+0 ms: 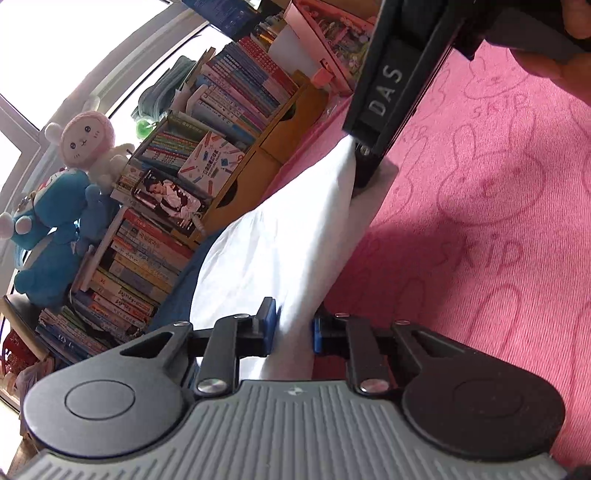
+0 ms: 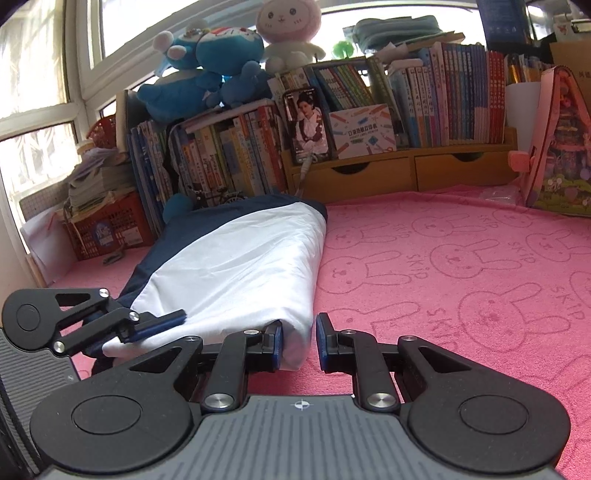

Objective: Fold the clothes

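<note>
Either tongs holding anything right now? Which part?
Both grip the white garment along its near edge: right tongs on the folded near corner, left tongs on the same edge beside them.

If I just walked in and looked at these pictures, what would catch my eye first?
Probably the white and navy garment lying folded on the bright pink bunny-print cloth, with the left gripper and right gripper each pinching its near edge. Behind it, the blue plush toy and pink plush toy sit on top of crowded rows of books.
</note>
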`<move>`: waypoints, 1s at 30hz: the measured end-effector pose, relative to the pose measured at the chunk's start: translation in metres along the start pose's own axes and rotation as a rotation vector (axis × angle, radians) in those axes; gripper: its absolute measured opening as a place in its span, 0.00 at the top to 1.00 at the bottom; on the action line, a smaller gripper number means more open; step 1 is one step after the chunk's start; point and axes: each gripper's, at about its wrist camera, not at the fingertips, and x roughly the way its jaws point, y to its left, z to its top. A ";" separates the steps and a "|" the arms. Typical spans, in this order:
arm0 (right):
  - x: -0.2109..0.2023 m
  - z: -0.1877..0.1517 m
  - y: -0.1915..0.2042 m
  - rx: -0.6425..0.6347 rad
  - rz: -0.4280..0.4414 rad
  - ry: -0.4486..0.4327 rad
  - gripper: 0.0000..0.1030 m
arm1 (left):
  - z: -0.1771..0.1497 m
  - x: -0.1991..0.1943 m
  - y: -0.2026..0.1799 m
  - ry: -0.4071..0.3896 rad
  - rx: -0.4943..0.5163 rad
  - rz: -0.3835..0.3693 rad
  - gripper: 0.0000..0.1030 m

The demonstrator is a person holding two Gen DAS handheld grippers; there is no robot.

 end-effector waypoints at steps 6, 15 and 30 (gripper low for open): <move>0.001 -0.008 0.001 -0.021 -0.006 0.017 0.81 | -0.045 -0.014 0.014 0.116 -0.031 0.027 0.83; 0.001 -0.021 0.010 -0.151 -0.044 0.055 0.72 | -0.057 -0.035 0.024 0.153 -0.106 -0.010 0.81; -0.002 0.002 0.052 -0.213 0.029 -0.094 0.34 | -0.029 -0.023 0.142 -0.092 -0.652 -0.020 0.54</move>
